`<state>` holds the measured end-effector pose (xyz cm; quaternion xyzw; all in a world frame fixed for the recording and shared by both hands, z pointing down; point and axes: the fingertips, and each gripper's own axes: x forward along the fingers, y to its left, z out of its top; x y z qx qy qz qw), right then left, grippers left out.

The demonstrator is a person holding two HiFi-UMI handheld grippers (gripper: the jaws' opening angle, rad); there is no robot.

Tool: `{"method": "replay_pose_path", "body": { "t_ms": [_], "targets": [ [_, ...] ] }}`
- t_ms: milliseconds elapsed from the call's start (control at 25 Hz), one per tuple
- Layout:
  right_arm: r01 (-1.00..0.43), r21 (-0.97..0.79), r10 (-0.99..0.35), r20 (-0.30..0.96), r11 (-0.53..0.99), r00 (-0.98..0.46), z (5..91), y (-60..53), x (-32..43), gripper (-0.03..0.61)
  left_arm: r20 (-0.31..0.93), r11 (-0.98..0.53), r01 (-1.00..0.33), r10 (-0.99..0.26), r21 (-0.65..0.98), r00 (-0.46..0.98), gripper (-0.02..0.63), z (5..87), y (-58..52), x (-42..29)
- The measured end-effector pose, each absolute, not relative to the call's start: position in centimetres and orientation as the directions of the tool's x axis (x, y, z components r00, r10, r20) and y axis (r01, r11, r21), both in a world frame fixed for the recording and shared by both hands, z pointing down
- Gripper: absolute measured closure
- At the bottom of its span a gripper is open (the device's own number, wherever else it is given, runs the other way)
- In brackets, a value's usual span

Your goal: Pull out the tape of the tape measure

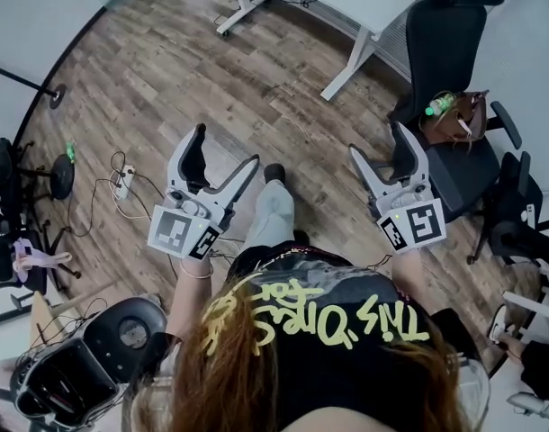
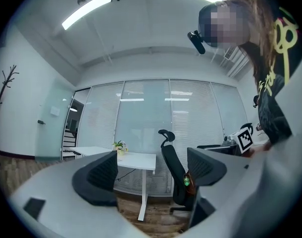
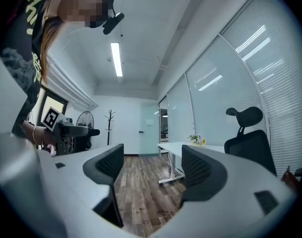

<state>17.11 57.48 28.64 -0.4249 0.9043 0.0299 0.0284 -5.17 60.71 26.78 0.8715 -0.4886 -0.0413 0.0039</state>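
- Hair (image 1: pixel 222 372) and a black top with yellow lettering (image 1: pixel 346 331) lay nearest the head camera; the person stood and looked steeply down at the wood floor (image 1: pixel 166 70).
- Left gripper (image 1: pixel 225 151): held out in front of the body, well above the floor. Its own view showed the jaws apart with nothing between them, only the room beyond. Released, empty.
- Right gripper (image 1: pixel 378 142): held level with the left and well apart from it. Its own view likewise showed the jaws spread, with bare floor between them. Released, empty.
- Tape measure: not found in any of the three views. Neither gripper carried it, and it did not show on the floor, on the white desk (image 1: pixel 364 12) or on the office chair (image 1: pixel 441 61).
- Other items noted: a brown bag (image 1: pixel 459 120) and a green bottle (image 1: pixel 439 104) on the chair seat; a power strip (image 1: pixel 123 183) with cables on the floor to the person's left; a dark piece of equipment (image 1: pixel 85 367) at lower left, type not determined.
- Step in hand, as judged: none of the task proper. No grasp had been made and the tape was not yet drawn; this read as an idle or starting stance.
- Next move, as judged: locate the tape measure, bring it into view, close one gripper on its case and the other on the tape's end hook, then draw the two apart.
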Motion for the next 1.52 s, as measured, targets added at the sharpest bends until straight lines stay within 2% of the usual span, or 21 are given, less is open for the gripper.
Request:
{"method": "replay_pose_path", "body": {
  "t_ms": [280, 1000, 1520],
  "targets": [
    [-0.788, 0.046, -0.783, -0.086, 0.614, -0.616, 28.4, 52.7, 16.6, 0.232, -0.085, -0.549, -0.836, -0.834, 0.015, 0.546, 0.179, 26.6, 54.8, -5.2],
    [-0.84, 0.068, -0.83, -0.13, 0.538, -0.542, 26.2, 30.1, 11.3, 0.232, -0.107, -0.629, -0.777, -0.772, -0.016, 0.627, 0.179, 24.2, 30.1, -9.9],
    [-0.847, 0.072, -0.841, -0.099, 0.527, -0.532, 27.0, 24.6, 10.0, 0.232, -0.063, -0.66, -0.751, -0.75, 0.013, 0.658, 0.179, 25.8, 23.6, -10.4]
  ]
}}
